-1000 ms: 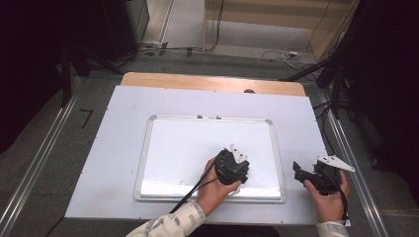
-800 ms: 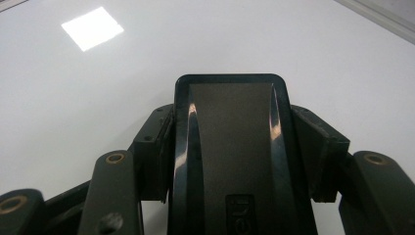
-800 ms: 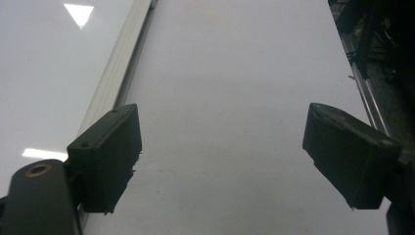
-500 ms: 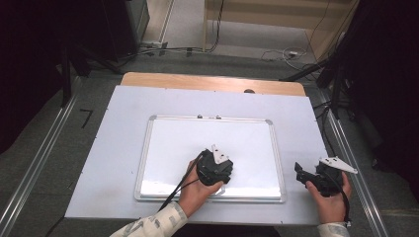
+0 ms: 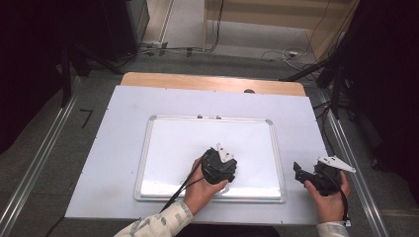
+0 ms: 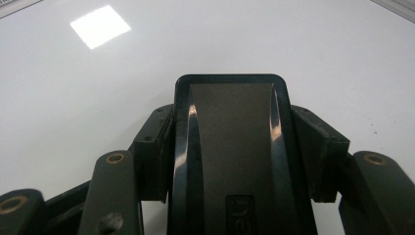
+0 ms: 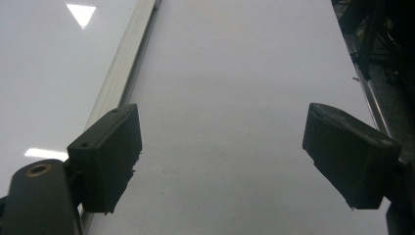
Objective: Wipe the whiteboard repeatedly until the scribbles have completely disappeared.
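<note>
Two hand-held grippers at one white-topped table [image 5: 113, 148], seen from above. Left gripper [image 5: 218, 165]: lower centre of the high frame, over the lower middle of the whiteboard [image 5: 173, 143], a cable trailing back along the sleeve; in its own view both jaws are closed tight against the flanks of a black eraser [image 6: 230, 147], a flat block with a grey panel and rounded far corners, standing up the centre of that frame above the glossy board surface. Right gripper [image 5: 309, 175]: lower right of the high frame, on the bare tabletop just beside the board's right edge; in its own view the jaws stand wide apart with nothing between them, the board's aluminium frame [image 7: 125, 73] running up the left of that picture
</note>
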`<action>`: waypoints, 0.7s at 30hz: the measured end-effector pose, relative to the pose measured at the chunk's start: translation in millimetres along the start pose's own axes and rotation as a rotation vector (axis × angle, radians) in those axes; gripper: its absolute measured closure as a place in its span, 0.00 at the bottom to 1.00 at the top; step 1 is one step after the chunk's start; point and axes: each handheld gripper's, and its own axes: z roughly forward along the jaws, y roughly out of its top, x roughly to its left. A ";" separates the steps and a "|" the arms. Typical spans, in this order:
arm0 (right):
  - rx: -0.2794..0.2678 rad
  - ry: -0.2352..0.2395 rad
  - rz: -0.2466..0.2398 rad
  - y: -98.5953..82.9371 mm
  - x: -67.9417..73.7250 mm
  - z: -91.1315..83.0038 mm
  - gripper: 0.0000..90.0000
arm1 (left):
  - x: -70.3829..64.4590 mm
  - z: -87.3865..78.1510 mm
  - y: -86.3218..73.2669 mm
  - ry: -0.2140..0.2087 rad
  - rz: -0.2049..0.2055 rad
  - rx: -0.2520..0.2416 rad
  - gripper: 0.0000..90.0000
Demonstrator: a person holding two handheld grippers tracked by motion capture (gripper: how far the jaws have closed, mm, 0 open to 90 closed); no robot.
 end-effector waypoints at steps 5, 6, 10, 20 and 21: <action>-0.001 0.005 -0.003 1.1 1.4 1.0 0.15 | 2.6 -3.0 -3.2 -0.005 -0.001 -0.002 0.45; -0.001 0.005 -0.002 1.1 1.4 1.2 0.15 | 4.5 -4.9 -4.7 -0.001 -0.003 0.000 0.45; 0.002 0.006 -0.004 0.8 0.6 2.3 0.15 | 13.1 -11.5 -11.1 0.003 -0.013 -0.001 0.46; 0.001 0.003 -0.005 0.5 1.4 1.3 0.15 | 34.6 -28.1 -27.0 0.024 -0.035 0.000 0.46; 0.001 0.003 -0.004 0.6 1.4 1.2 0.15 | 37.2 -29.9 -28.8 0.026 -0.037 -0.001 0.46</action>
